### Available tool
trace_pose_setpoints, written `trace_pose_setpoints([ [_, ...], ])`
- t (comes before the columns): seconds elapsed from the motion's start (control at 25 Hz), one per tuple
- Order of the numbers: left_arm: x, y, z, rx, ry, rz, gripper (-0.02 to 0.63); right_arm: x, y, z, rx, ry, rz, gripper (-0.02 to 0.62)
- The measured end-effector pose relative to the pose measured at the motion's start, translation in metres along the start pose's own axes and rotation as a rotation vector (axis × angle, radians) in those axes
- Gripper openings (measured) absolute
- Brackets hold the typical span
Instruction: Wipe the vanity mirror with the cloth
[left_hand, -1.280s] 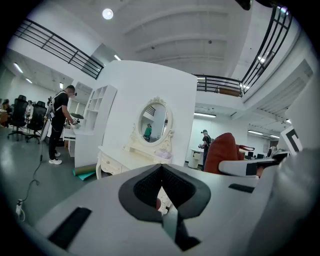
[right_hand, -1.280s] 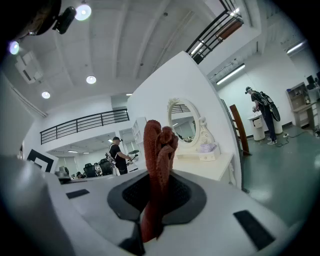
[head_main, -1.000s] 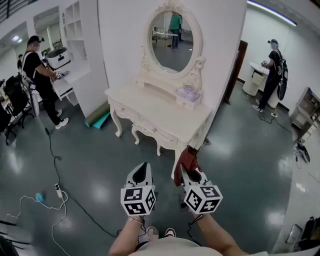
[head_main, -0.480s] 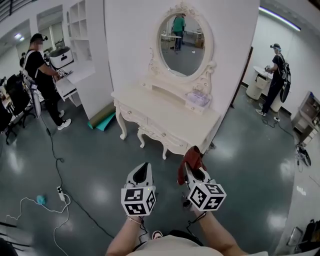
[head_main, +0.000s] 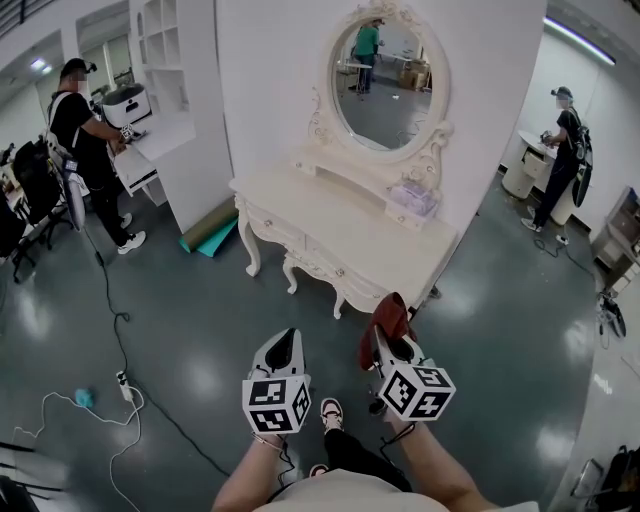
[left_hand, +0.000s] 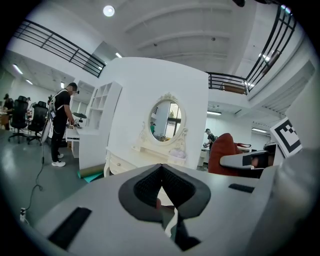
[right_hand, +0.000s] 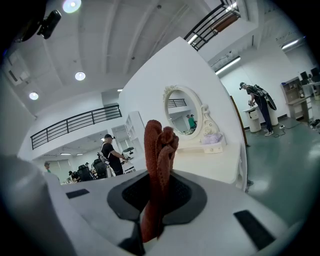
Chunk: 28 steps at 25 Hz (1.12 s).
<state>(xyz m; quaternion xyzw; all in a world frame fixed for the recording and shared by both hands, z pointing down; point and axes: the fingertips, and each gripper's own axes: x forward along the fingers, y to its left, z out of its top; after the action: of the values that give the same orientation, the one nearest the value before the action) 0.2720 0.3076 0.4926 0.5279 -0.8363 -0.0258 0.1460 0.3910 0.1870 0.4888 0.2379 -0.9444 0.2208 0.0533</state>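
A rust-red cloth (head_main: 384, 318) stands out against the cream-white vanity table (head_main: 330, 235), whose oval vanity mirror (head_main: 390, 72) has a cream frame carved in scrollwork. A pale lilac box (head_main: 413, 196) sits on the table; teal and olive rolls (head_main: 208, 232) lie to its left on the glossy grey-green floor (head_main: 180, 330). The white left gripper (head_main: 284, 343) and right gripper (head_main: 388, 345) carry cubes (head_main: 275, 402) patterned with black-and-white squares.

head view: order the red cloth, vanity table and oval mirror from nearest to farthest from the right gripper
1. red cloth: clamped in the jaws of the right gripper, touching it.
2. vanity table: just ahead, its near corner beyond the cloth.
3. oval mirror: farthest, standing at the table's back edge.
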Motion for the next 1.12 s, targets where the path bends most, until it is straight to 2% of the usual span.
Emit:
trace_pose_setpoints([
  [0.2, 0.039, 0.021, 0.008, -0.001, -0.004, 0.028, 0.003, 0.049, -0.010, 0.004, 0.008, 0.020, 0.011, 0.060],
  [0.48, 0.121, 0.047, 0.033, 0.001, -0.001, 0.047, 0.003, 0.136, -0.033, 0.033, 0.024, 0.029, 0.025, 0.060],
  [0.8, 0.227, 0.069, 0.062, -0.006, -0.002, 0.053, 0.003, 0.238, -0.071, 0.071, 0.024, 0.048, 0.021, 0.060],
  [1.12, 0.300, 0.081, 0.074, -0.001, 0.027, 0.037, 0.003, 0.301, -0.101, 0.093, 0.038, 0.055, 0.001, 0.060],
])
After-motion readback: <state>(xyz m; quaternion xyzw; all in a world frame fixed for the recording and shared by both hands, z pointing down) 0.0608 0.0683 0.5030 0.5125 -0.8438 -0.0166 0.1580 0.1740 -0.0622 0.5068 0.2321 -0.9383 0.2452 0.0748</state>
